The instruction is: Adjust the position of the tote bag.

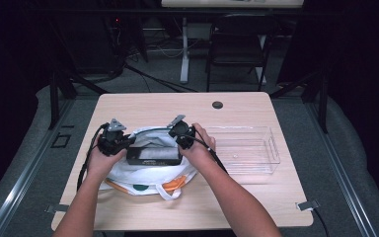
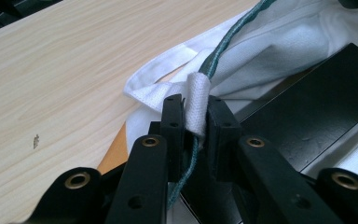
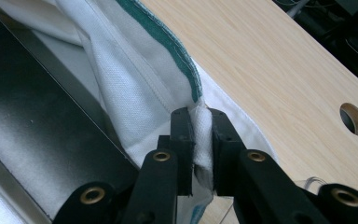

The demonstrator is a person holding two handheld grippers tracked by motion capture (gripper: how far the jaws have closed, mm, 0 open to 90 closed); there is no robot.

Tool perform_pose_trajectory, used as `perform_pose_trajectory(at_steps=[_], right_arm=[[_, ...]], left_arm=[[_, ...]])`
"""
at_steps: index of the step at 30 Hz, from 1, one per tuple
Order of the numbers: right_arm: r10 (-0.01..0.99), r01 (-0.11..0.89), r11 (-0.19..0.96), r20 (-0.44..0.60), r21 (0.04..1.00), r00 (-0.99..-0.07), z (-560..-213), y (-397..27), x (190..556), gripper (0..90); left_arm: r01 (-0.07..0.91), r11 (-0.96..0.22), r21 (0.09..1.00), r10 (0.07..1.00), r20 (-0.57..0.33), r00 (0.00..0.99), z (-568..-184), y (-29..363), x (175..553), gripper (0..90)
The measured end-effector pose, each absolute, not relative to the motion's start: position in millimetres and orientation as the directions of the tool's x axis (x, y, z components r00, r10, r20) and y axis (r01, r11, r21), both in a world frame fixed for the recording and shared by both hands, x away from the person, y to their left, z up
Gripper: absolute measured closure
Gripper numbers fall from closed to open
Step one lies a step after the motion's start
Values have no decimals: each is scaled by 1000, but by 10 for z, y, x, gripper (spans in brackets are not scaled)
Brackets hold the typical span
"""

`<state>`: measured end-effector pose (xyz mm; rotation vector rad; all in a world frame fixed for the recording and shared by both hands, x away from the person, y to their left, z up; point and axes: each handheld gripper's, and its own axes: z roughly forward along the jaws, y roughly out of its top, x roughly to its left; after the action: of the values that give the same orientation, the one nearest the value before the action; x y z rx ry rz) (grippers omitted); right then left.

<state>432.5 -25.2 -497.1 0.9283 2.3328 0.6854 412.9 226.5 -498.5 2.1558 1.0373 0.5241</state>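
A white cloth bag with a green-trimmed rim and orange patches lies on the wooden table. A flat black box sits in its open mouth. My left gripper pinches the bag's rim at the left; in the left gripper view its jaws clamp a white strap beside the green trim, with the black box to the right. My right gripper grips the rim at the right; in the right gripper view the white fabric is squeezed between the pads.
A clear plastic bin stands on the table just right of the bag. A round cable hole lies near the far edge. A dark chair stands beyond the table.
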Motion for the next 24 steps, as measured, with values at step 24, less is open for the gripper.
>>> perform_pose_trajectory(at_steps=[24], right_arm=[[734,484,637,-278,600,-620,-5095,-226,4397,819]], left_arm=[[535,-370,759,819,-5,573,-4873,2404,4086,528]])
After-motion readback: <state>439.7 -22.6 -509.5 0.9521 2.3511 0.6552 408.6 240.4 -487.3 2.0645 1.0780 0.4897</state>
